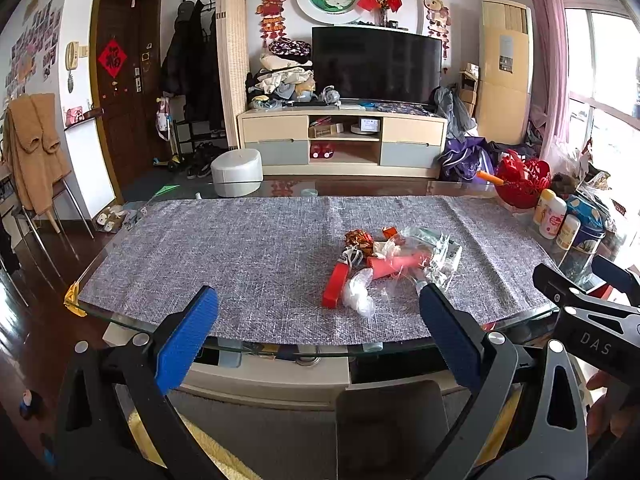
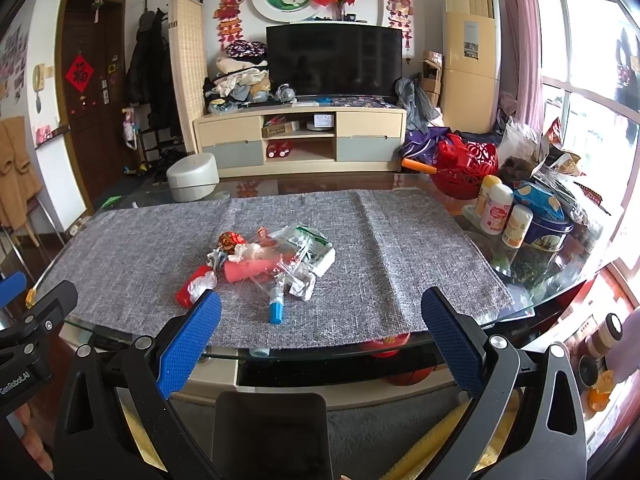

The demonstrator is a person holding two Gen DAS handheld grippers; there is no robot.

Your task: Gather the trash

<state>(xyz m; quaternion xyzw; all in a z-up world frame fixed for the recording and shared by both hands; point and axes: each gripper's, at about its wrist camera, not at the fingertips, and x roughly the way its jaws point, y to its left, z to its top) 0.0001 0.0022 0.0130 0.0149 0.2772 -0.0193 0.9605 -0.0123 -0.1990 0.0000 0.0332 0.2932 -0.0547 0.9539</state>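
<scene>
A pile of trash point(image 1: 394, 262) lies on the grey cloth point(image 1: 240, 252) of a glass table: clear plastic wrappers, a red box point(image 1: 335, 290), a pink tube point(image 1: 396, 263), a foil candy wrapper point(image 1: 358, 238). It also shows in the right wrist view point(image 2: 272, 258), with a small blue-capped tube point(image 2: 277, 308) at its near edge. My left gripper point(image 1: 320, 300) is open and empty at the table's near edge, short of the pile. My right gripper point(image 2: 320, 304) is open and empty, also at the near edge, to the right of the pile.
At the table's right end stand a red basket point(image 2: 468, 170), several bottles point(image 2: 496, 212), a blue tin point(image 2: 546, 236) and bags. The glass edge point(image 1: 280, 350) runs just ahead of both grippers. A TV stand point(image 1: 342, 140) and a white round stool point(image 1: 236, 172) lie beyond.
</scene>
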